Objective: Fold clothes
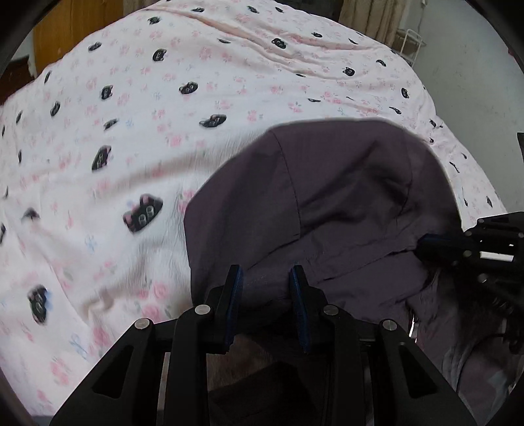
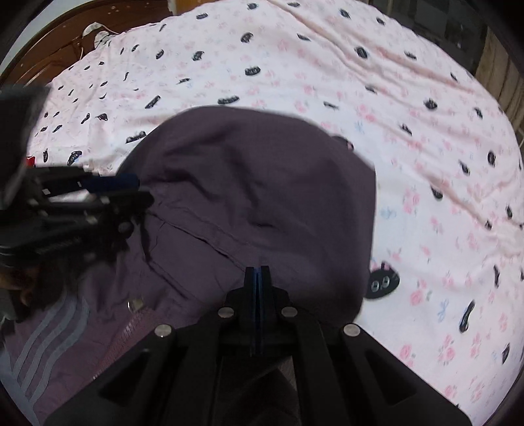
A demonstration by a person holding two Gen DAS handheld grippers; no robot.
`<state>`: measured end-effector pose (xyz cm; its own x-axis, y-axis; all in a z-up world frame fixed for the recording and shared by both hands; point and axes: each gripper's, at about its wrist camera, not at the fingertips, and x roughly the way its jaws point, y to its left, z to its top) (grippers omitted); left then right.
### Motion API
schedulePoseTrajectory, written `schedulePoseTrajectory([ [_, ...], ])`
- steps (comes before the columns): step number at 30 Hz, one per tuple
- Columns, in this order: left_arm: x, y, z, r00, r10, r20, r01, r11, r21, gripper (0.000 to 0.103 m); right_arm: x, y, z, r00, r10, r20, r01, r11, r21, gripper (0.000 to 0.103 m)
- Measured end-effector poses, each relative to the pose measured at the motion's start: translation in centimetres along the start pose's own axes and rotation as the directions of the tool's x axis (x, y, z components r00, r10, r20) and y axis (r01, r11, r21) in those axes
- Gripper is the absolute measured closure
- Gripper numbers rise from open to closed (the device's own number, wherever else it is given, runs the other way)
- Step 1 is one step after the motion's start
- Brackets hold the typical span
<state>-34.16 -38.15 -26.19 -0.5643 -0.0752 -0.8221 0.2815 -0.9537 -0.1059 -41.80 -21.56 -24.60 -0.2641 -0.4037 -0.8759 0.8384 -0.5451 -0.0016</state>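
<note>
Under everything lies the bedspread [image 1: 137, 108], pale pink with small roses and dark cat faces, wrinkled and filling most of both views. At its far edges I see a wooden cabinet [image 1: 72, 29] on one side and a white wire rack [image 1: 409, 42] by the wall on the other.

On the bedspread, close to me, is the purple garment [image 1: 344, 196] — dark plum cloth with a seam running down it, bunched and raised into a rounded hump in front of both tools. From my right wrist view the same garment [image 2: 262, 183] spreads across the middle, and its lower left part shows grey stripes [image 2: 49, 331] and a pinkish zip line [image 2: 131, 331] with a small metal pull.

My left gripper [image 1: 267, 281] has its jaws partly apart, with a fold of the purple cloth's edge lying between the blue pads. The pads sit against the bunched cloth on both sides, so I read it as clamped on that fold. My right gripper [image 2: 258, 278] has its jaws pressed fully together, the blue pads meeting in a thin line; the cloth's edge runs right up to the tips, and a thin layer seems to be pinched there, though I cannot see it between the pads.

Each tool shows in the other's view — the right one at the garment's right edge, the left one at its left edge.
</note>
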Motion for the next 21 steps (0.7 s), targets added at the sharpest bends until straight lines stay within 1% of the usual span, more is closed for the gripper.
schedulePoseTrajectory([
  [2,-0.9,-0.1,-0.1,1.0,-0.008,0.008,0.008,1.0,0.011,0.076,-0.7,-0.3,-0.4,1.0,0.021,0.011,-0.021,1.0,0.004,0.103],
  [3,-1.5,0.0,0.0,1.0,-0.023,0.019,0.023,1.0,0.006,0.076,-1.3,-0.3,-0.5,0.999,0.031,0.022,-0.032,0.999,0.004,0.103],
  [5,-2.9,0.5,0.4,0.997,-0.053,0.061,0.054,0.998,-0.013,0.076,-2.6,-0.5,-0.2,0.996,0.063,0.065,-0.063,0.998,0.001,0.102],
  [6,-3.6,0.8,0.7,0.995,-0.056,0.086,0.058,0.998,-0.022,0.076,-3.4,-0.5,0.0,0.993,0.079,0.09,-0.079,0.997,-0.002,0.102],
  [7,-4.2,1.0,1.1,0.992,-0.052,0.112,0.056,0.998,-0.03,0.076,-3.8,-0.6,0.3,0.991,0.082,0.108,-0.082,0.997,-0.001,0.102],
  [9,-4.7,1.8,1.9,0.989,-0.017,0.147,0.027,0.998,-0.062,0.076,-4.5,-0.8,1.3,0.986,0.087,0.142,-0.09,0.996,0.014,0.102],
  [10,-4.6,2.2,2.3,0.989,-0.002,0.148,0.014,0.997,-0.079,0.076,-4.4,-1.0,1.6,0.986,0.078,0.146,-0.083,0.996,0.028,0.102],
  [12,-3.4,2.8,2.9,0.993,0.023,0.113,-0.012,0.995,-0.097,0.076,-4.1,-1.4,2.3,0.986,0.058,0.154,-0.068,0.996,0.059,0.102],
  [14,-1.6,3.0,3.0,0.996,0.065,0.061,-0.06,0.995,-0.085,0.076,-2.5,-1.8,2.5,0.995,0.024,0.101,-0.033,0.995,0.097,0.102],
  [16,-0.2,3.1,2.5,0.996,0.089,0.02,-0.087,0.993,-0.078,0.076,-1.1,-2.3,2.5,0.999,0.0,0.052,-0.006,0.993,0.119,0.102],
  [17,0.4,3.1,2.2,0.996,0.092,0.006,-0.091,0.993,-0.077,0.075,-0.6,-2.6,2.1,0.999,0.004,0.037,-0.009,0.992,0.125,0.102],
  [19,1.2,3.2,1.7,0.996,0.091,-0.008,-0.091,0.993,-0.077,0.075,0.4,-3.1,1.4,1.0,0.013,0.007,-0.014,0.991,0.136,0.103],
  [21,1.1,3.1,1.5,0.996,0.093,0.003,-0.092,0.993,-0.075,0.075,1.4,-3.6,0.7,1.0,0.023,-0.021,-0.019,0.989,0.146,0.103],
])
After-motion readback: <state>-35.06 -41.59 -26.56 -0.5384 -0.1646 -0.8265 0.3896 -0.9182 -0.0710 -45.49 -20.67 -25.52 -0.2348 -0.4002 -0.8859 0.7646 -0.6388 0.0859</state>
